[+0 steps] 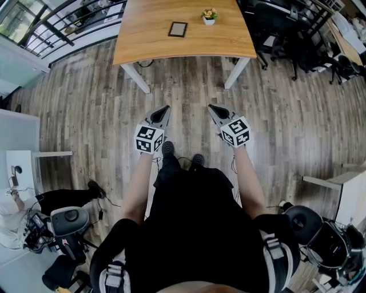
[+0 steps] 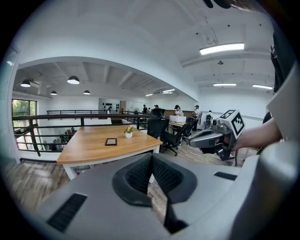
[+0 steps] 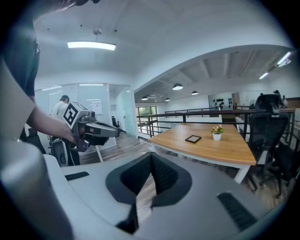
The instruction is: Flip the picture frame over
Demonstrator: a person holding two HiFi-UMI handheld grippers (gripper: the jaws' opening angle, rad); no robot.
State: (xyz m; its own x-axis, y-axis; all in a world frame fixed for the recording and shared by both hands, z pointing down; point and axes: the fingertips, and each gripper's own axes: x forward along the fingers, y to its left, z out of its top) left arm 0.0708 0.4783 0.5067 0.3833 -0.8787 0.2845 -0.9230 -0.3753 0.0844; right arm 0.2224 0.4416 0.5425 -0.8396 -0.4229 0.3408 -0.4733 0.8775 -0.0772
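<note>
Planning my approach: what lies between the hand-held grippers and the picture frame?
Head view: only wood floor, then the near strip of the table, before the picture frame.

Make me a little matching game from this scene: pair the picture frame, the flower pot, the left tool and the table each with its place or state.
Things:
1. picture frame
2. flower pot
3. left tool
4. table

Places or states:
A. shut, empty, not yet at the table
B. wooden top, white legs
C. lies flat on the tabletop
D. stands upright, right of the frame in the head view

Pairs: 1-C, 2-D, 3-A, 4-B.
</note>
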